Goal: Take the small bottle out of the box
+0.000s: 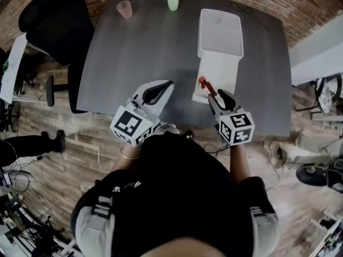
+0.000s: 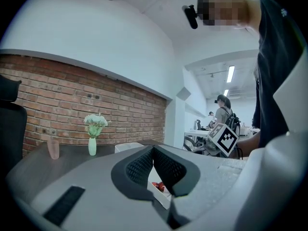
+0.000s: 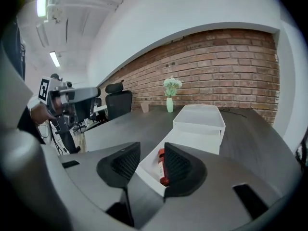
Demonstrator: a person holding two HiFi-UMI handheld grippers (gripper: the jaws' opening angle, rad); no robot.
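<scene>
A small red bottle [image 3: 161, 167] lies on its side in the near left corner of the open white box [image 3: 192, 139]. In the head view the bottle [image 1: 204, 84] sits just past my right gripper's tips. My right gripper [image 3: 151, 160] is open, its jaws straddling the box's near corner; the bottle lies by the right-hand pad and nothing is gripped. From above, the right gripper [image 1: 217, 96] hangs over the box [image 1: 220, 68] at its near end. My left gripper [image 1: 167, 84] is shut and empty, left of the box. In its own view the left gripper [image 2: 154, 150] has its pads meeting at the tip.
The box's lid [image 1: 220, 31] lies open beyond it on the dark grey table [image 1: 144, 52]. A green vase [image 1: 172, 1] with flowers and a pink cup [image 1: 124, 8] stand at the far edge. A black chair [image 1: 53, 25] stands at the table's left.
</scene>
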